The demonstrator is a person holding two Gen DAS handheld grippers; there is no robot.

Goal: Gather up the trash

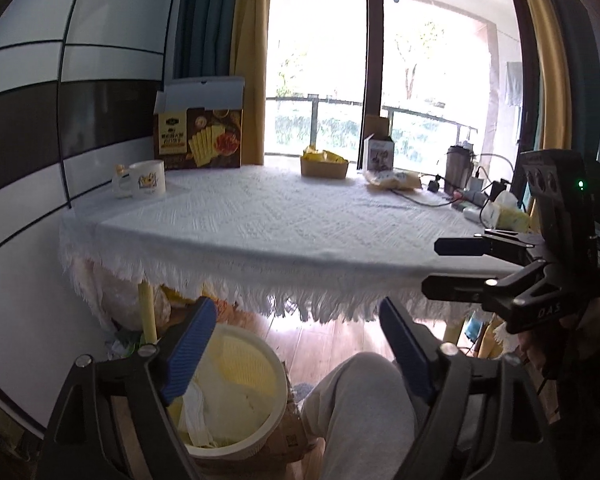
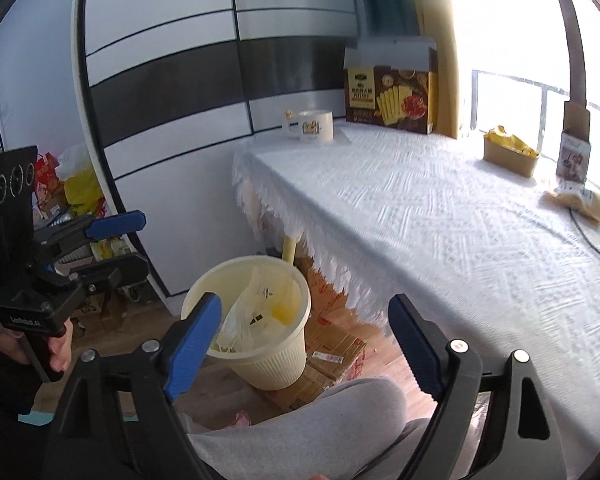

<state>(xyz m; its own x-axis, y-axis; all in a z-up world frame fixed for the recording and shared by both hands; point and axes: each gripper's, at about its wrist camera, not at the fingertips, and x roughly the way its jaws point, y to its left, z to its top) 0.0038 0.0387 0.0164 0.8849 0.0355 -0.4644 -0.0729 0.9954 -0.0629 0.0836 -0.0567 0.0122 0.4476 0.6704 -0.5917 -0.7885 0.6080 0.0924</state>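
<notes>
White fringed tablecloth (image 1: 260,216), window behind. Left gripper (image 1: 296,344) and right gripper (image 2: 304,344) both gape wide, empty. Only right view shows the bin (image 2: 260,344) whole, floor clutter (image 2: 68,192).

wall (image 2: 172,92): white-and-black panels | window (image 1: 320,64): bright daylight, yellow curtain (image 1: 252,40) | floor (image 1: 340,340): wood

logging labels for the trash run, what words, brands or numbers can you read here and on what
"D.A.S" on the right tool, side of its black frame.
Cracker box: print too blurred to read.
Mug: a picture, no readable words.
Small card box: too small to read.
Wrappers in the bin: marks too small to read.
</notes>
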